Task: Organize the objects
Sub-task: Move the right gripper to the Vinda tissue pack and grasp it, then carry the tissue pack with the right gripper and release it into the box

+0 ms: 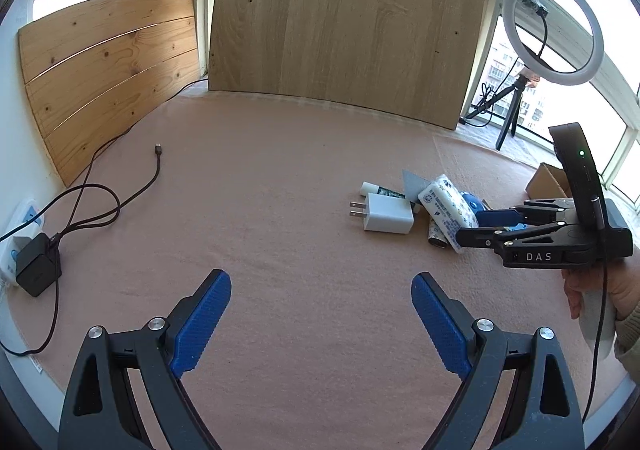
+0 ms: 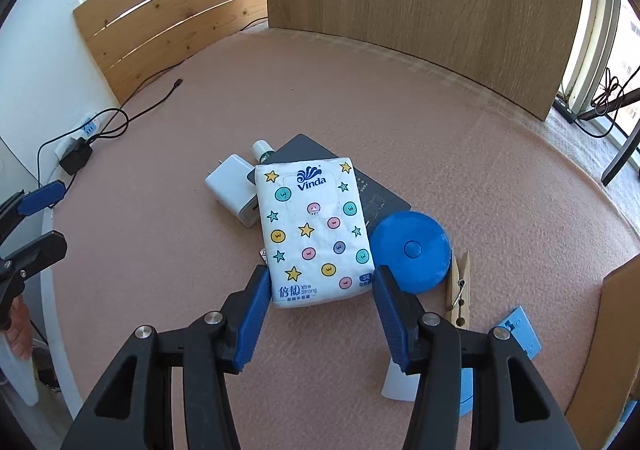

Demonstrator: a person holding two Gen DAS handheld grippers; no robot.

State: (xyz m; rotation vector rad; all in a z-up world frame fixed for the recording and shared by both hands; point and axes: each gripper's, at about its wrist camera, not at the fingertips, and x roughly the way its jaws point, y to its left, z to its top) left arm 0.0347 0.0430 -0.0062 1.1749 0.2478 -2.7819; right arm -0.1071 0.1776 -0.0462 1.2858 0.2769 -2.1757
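Left view: my left claw (image 1: 321,320) hangs spread wide over bare mat (image 1: 260,209), nothing between the jaws; the pile sits well off to its right, with my right claw (image 1: 474,228) at it

Right view: right claw (image 2: 318,314) straddles the near end of the tissue pack (image 2: 314,236), pads not visibly pressing, so released. Pack lies on a dark card (image 2: 380,189), charger (image 2: 234,191) and blue tape (image 2: 412,250) beside it. Step looks like grabbing the pack; next, squeeze, then lift

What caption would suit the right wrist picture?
Right gripper open astride a Vinda tissue pack, beside a blue tape measure.
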